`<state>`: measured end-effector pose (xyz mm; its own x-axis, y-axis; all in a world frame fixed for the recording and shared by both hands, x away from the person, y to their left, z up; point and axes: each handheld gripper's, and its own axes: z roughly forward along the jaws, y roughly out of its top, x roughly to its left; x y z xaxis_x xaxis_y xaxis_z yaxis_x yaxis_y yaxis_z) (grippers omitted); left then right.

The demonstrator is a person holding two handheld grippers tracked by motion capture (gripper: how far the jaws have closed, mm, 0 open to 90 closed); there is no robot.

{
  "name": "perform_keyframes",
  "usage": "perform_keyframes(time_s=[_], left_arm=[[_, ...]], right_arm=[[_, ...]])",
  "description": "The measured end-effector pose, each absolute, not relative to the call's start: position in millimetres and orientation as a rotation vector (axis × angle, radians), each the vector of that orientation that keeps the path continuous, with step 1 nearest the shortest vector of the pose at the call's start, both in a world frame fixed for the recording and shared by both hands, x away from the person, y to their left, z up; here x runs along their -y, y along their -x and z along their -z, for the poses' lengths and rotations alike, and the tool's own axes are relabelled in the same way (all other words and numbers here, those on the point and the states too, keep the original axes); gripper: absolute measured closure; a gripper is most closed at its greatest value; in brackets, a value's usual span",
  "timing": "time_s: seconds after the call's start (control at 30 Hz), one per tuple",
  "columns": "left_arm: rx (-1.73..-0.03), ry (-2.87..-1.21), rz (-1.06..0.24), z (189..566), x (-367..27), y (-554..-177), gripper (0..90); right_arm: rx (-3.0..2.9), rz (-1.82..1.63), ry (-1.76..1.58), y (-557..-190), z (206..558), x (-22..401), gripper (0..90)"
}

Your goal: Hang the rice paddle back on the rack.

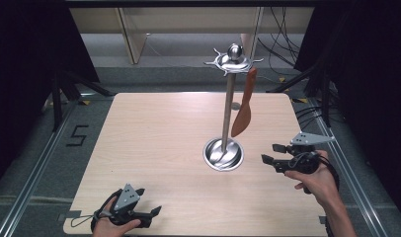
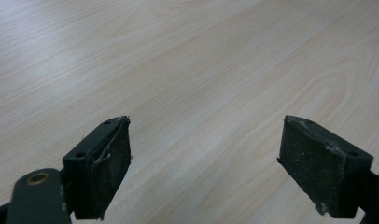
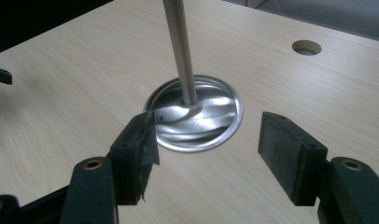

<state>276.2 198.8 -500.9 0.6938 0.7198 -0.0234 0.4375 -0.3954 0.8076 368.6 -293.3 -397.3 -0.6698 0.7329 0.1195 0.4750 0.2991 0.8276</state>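
**Spatula on the rack, both grippers empty**

An orange-brown spatula (image 1: 244, 109) hangs from one hook of a steel utensil stand (image 1: 228, 106), blade down, its tip just above the round base dish (image 3: 197, 114). It hangs beside the pole, free of the wooden table (image 1: 159, 148), probably because the hook carries its whole weight.

The right gripper (image 1: 273, 154) sits low beside the base, pointing at it, jaws apart and nothing between them. My judgement is that it is clear of the spatula, not reaching for it. The left gripper (image 1: 150, 206) rests near the table's front edge, well apart from the stand, jaws spread over bare wood, released.

The hook holding the handle is too small to make out, and the right gripper view cuts off the pole's top. A round hole (image 3: 306, 47) shows in the tabletop beyond the dish.
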Motion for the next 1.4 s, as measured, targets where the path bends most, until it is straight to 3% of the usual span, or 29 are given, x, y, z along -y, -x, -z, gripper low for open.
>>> perform_keyframes(time_s=[1.4], left_arm=[[-0.886, -2.060, -0.431, 501.5, -199.3, -275.8, 15.9]], right_arm=[[-2.402, -1.286, -1.053, -348.4, 424.4, 274.9, 33.0]])
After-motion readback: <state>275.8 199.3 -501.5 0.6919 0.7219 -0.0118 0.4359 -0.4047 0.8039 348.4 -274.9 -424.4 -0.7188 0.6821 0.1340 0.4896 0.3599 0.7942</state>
